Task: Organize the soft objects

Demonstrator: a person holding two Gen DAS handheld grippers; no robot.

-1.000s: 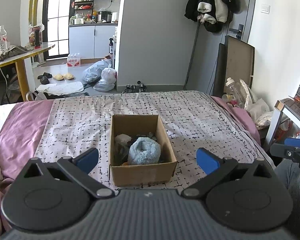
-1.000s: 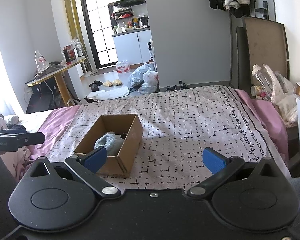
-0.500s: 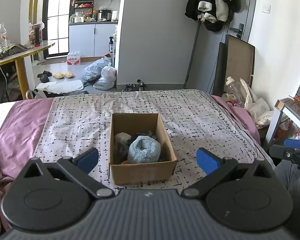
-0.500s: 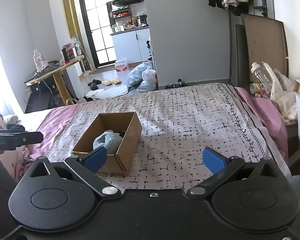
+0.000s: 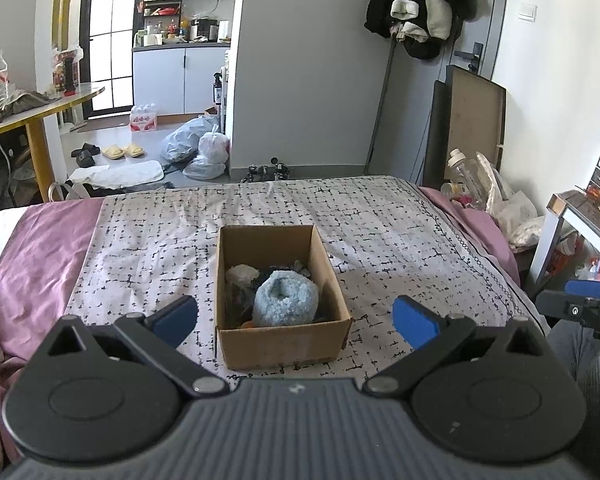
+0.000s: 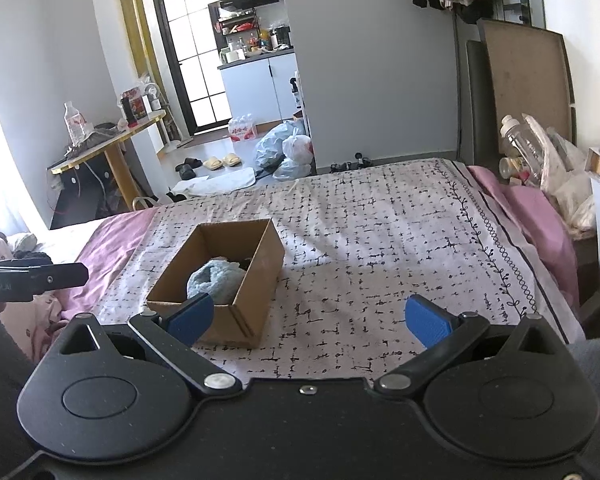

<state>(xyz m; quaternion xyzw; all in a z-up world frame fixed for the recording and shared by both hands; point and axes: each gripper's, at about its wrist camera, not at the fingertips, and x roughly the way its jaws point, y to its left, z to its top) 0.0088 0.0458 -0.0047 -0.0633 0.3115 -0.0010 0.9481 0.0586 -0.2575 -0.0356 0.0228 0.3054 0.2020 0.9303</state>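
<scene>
Low in the centre of the left wrist view, the cardboard box [image 5: 280, 296] sits slightly higher in frame than a second ago, so the left tool [image 5: 296, 316], spread wide and empty, seems to be backing off; sorting looks nearly done. Inside the box on the bed [image 5: 380, 220], a fluffy pale-blue sock roll [image 5: 286, 298] tops darker items, while the right tool [image 6: 310, 318] also gapes empty.
</scene>
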